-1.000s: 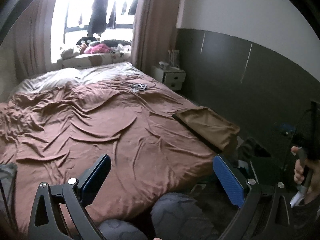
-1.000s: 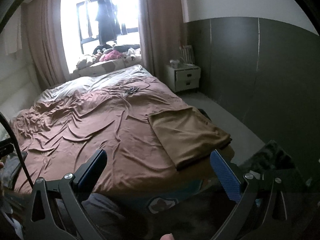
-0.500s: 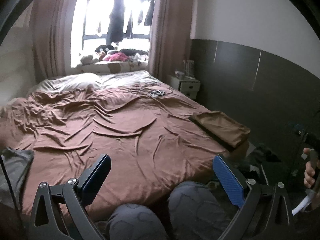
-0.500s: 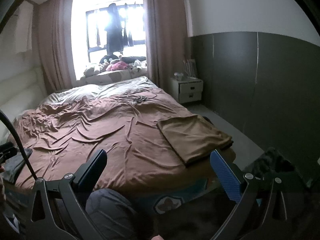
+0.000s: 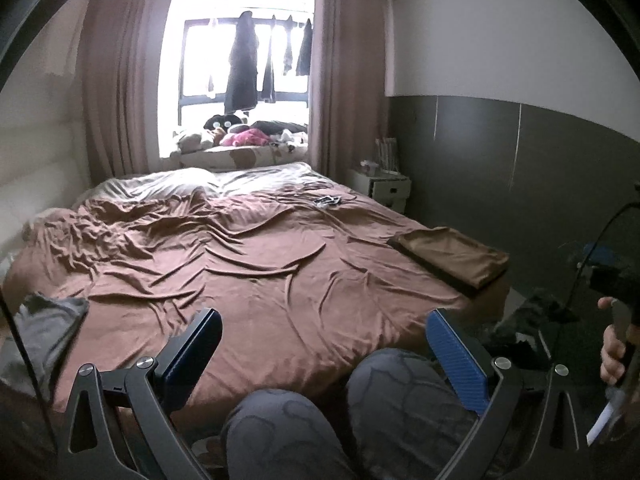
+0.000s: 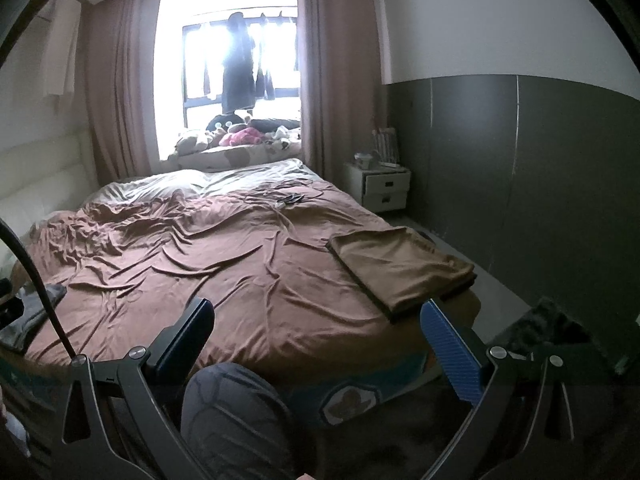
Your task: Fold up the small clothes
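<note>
A folded tan garment (image 5: pixel 452 254) (image 6: pixel 404 268) lies flat on the near right corner of the bed (image 5: pixel 256 264) (image 6: pixel 200 260), which has a wrinkled brown sheet. A grey garment (image 5: pixel 44 328) (image 6: pixel 30 312) lies crumpled at the bed's near left edge. My left gripper (image 5: pixel 324 352) is open and empty, held back from the bed above the person's knees (image 5: pixel 392 392). My right gripper (image 6: pixel 316 344) is open and empty too, short of the tan garment.
A white nightstand (image 6: pixel 382 188) stands by the dark wall panel at the right. Small dark items (image 5: pixel 328 200) lie on the far part of the bed. Stuffed toys (image 5: pixel 236 136) sit on the windowsill. A hand (image 5: pixel 612 344) holds the other gripper's handle at the right edge.
Both grippers have tilted upward and pulled back from the bed, so more of the room and window shows. Both stay open and empty.
</note>
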### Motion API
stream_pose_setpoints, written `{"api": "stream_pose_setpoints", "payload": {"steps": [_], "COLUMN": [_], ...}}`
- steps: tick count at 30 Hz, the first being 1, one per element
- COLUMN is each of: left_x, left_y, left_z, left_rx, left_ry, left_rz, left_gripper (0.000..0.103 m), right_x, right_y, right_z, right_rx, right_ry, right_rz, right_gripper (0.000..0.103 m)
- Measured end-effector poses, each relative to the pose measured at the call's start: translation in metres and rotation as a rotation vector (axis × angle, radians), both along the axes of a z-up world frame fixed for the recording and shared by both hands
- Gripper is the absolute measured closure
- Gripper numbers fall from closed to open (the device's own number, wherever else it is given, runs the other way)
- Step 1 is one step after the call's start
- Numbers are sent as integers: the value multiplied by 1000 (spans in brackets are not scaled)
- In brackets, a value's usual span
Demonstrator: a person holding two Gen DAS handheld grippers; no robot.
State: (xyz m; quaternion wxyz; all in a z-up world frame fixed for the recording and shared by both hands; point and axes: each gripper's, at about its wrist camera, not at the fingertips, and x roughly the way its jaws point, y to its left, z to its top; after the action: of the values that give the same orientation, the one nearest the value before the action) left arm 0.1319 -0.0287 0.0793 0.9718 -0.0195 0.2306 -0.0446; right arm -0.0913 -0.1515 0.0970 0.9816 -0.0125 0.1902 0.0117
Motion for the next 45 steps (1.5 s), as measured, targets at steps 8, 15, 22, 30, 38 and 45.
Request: {"api": "stream_pose_setpoints", "payload": {"steps": [8,15,22,30,38,45], "left_x": [-12,-19,-21,-24,-27,-29], "left_y": [-1,-1,5,10,14,16], "left_z": [-24,-33,-39,-41,-41,-41], "left_rx": [-2,11,-13,-40,-46,-52], "left_ry": [-6,-6,4,6,-2,1], "left_rz": [29,47,63,73,82,86], "left_gripper": [0,1,1,1,1,1], "right_x": [-5,-5,-9,-14,-18,-19], "right_y": [15,25,30,35,38,40], "right_z": [-24,-35,-39,-41,-41,-41], "right_rx": [-8,-8,-11,-11,-14,-19], "right_ry": [-10,16,21,27,28,29], "right_rz": [-21,5,3,15,25,29], "right_gripper": [0,0,0,0,0,0]}}
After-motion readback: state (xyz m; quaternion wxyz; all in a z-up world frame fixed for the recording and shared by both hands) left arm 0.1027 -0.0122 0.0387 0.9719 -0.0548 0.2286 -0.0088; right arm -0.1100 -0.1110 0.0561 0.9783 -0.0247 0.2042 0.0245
